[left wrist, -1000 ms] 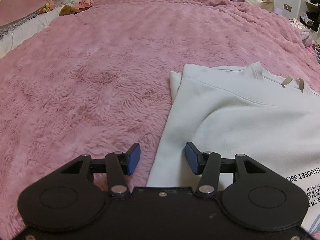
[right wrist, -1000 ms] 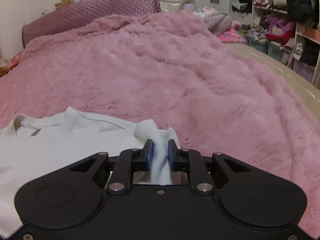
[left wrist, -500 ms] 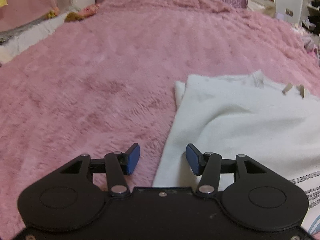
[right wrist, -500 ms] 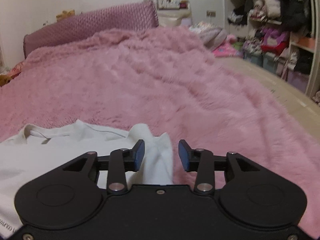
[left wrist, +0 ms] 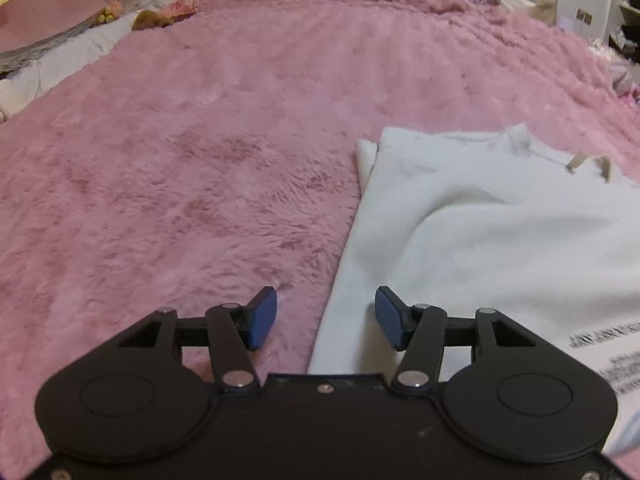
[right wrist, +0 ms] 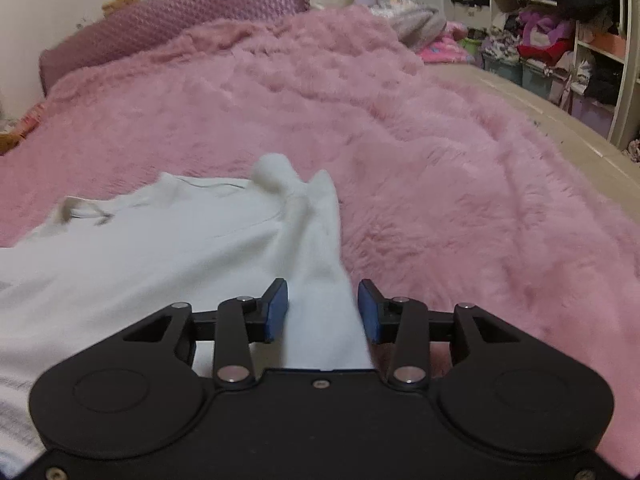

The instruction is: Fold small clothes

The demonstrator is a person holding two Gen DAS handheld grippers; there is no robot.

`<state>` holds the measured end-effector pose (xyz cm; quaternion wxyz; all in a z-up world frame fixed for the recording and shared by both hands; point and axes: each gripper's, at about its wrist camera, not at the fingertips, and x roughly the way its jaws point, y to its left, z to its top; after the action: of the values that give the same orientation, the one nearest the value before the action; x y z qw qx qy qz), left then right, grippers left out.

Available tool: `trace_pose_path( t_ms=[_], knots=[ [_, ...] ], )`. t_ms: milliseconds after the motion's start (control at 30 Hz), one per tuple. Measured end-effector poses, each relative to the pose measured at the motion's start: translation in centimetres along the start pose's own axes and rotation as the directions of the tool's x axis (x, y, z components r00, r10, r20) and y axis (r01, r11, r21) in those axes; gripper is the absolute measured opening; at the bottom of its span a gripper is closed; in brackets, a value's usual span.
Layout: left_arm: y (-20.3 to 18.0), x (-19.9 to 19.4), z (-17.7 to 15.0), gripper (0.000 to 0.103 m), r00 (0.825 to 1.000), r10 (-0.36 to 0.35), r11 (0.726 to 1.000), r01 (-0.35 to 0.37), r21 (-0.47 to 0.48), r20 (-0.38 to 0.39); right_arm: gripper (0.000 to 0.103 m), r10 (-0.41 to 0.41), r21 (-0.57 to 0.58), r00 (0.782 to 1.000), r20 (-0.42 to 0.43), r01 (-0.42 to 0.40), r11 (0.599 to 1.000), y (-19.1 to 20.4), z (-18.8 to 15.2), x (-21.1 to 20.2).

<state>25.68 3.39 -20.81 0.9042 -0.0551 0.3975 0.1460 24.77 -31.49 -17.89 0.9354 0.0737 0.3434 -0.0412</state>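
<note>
One white cotton garment with printed lettering [left wrist: 500, 240] lies on the fluffy pink plush bedspread [left wrist: 200, 160], in the half of the bed nearest the cameras; its long left edge is folded over on itself, and a beige neck tape shows at its far end. Two black hand-held grippers with blue pads are in view, one per camera. The left gripper [left wrist: 326, 316] has its jaws spread wide, holding nothing: the left pad [left wrist: 262, 318] is over bare bedspread, the right pad [left wrist: 388, 318] over the garment, and the folded left edge passes between them. The right gripper [right wrist: 322, 310] also has its jaws apart; a raised, rumpled ridge of the same white garment [right wrist: 240, 248] runs between the two pads, close to the right one, without being pinched. From the right wrist view the bedspread [right wrist: 460, 200] extends to the right edge of the bed. One quilted mauve headboard [right wrist: 180, 24] stands at the far end. One shelving unit crowded with clothes [right wrist: 560, 32] stands beyond the right edge of the bed. One small brown stuffed toy [left wrist: 152, 20] lies by the far left corner.
</note>
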Motion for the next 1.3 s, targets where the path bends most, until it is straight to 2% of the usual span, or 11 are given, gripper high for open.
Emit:
trace_pose_path(
  t_ms=[133, 200, 300, 400, 500, 600, 733, 933, 1033, 1133, 1300],
  knots=[
    [0.5, -3.7, -1.8, 0.057, 0.999, -0.049, 0.998, 0.049, -0.034, 0.011, 0.038, 0.013, -0.001, 1.000, 0.026, -0.013, 1.000, 0.6, -2.0, -4.5],
    [0.3, -5.0, -3.2, 0.057, 0.998, -0.066, 0.996, 0.066, -0.056, 0.003, 0.041, 0.029, 0.013, 1.000, 0.007, -0.029, 0.999, 0.8, -3.2, -6.2],
    [-1.3, -5.7, -4.7, 0.058, 0.998, -0.067, 0.998, 0.067, -0.002, -0.011, 0.041, 0.020, 0.083, 0.999, -0.030, -0.017, 0.996, 0.1, -4.9, -7.7],
    [-2.8, -4.6, -5.3, 0.058, 0.997, -0.048, 0.997, 0.051, 0.052, -0.061, 0.041, 0.042, 0.141, 0.997, -0.067, -0.032, 0.989, -0.3, -6.1, -8.0],
    [-3.4, -3.6, -5.8, 0.060, 0.995, -0.049, 0.997, 0.054, 0.051, -0.090, 0.041, 0.023, 0.116, 0.997, -0.069, -0.015, 0.993, 0.2, -6.2, -8.2],
    [-3.8, -3.6, -6.1, 0.061, 0.996, -0.039, 0.996, 0.045, 0.073, -0.083, 0.041, 0.005, 0.141, 0.997, -0.081, 0.007, 0.990, 0.1, -6.6, -8.3],
    [-3.4, -4.0, -6.0, 0.061, 0.996, -0.045, 0.998, 0.048, 0.042, -0.076, 0.041, 0.001, 0.143, 0.995, -0.095, 0.012, 0.990, 0.2, -7.4, -8.7],
    [-3.2, -5.3, -5.7, 0.061, 0.999, -0.052, 0.998, 0.052, 0.032, -0.005, 0.048, 0.011, 0.207, 0.991, -0.133, 0.017, 0.978, -0.1, -8.7, -9.9],
    [-3.1, -5.3, -5.6, 0.061, 0.999, -0.054, 0.998, 0.054, 0.027, -0.006, 0.048, 0.004, 0.217, 0.990, -0.143, 0.028, 0.976, -0.3, -9.0, -9.8],
    [-3.2, -5.3, -5.6, 0.061, 0.998, -0.059, 0.998, 0.059, 0.034, -0.006, 0.048, 0.014, 0.313, 0.994, -0.112, 0.022, 0.949, -1.5, -8.6, -9.3],
    [-3.3, -4.9, -5.7, 0.061, 0.998, -0.050, 0.998, 0.051, 0.045, -0.026, 0.046, 0.085, 0.513, 0.995, -0.046, -0.050, 0.857, -4.2, -7.4, -7.3]
  ],
)
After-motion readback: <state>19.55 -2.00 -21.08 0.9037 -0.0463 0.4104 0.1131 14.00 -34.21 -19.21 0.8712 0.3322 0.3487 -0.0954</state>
